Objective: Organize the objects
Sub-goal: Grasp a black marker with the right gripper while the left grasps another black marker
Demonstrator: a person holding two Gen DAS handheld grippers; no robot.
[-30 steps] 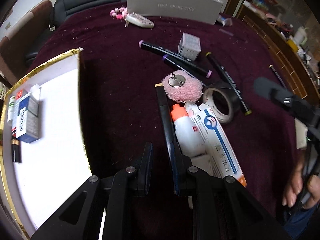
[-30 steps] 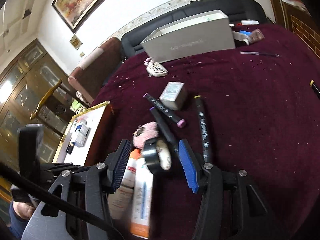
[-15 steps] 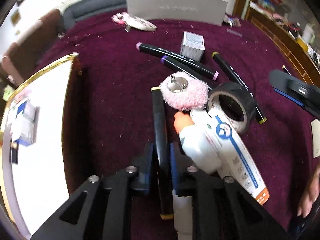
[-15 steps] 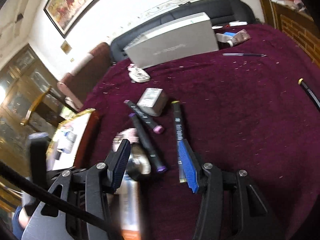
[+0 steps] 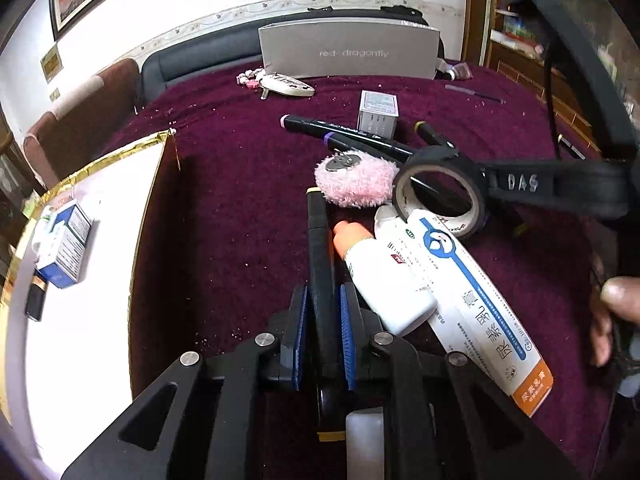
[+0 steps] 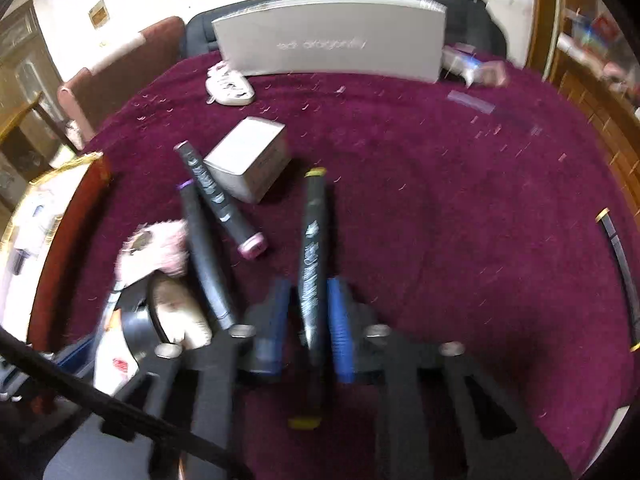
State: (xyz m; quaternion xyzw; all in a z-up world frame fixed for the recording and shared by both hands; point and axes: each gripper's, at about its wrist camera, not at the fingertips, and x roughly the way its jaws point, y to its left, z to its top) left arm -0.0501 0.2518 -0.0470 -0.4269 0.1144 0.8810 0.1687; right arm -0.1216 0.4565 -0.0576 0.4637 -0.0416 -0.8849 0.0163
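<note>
On the maroon cloth worktop [image 5: 248, 216], the left gripper [image 5: 323, 328] jaws, earlier open beside it, now clamp the black orange-capped marker [image 5: 320, 248]. At 2 o'clock, the right gripper [image 6: 309, 316] jaws, earlier wide, now pinch the black yellow-capped marker [image 6: 313, 240].

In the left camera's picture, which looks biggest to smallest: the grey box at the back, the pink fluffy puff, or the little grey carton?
1. Grey box, clearly largest, though farthest away.
2. Pink puff.
3. Small grey carton, smallest; it lies farther off than the puff, so their true sizes may be closer.
</note>
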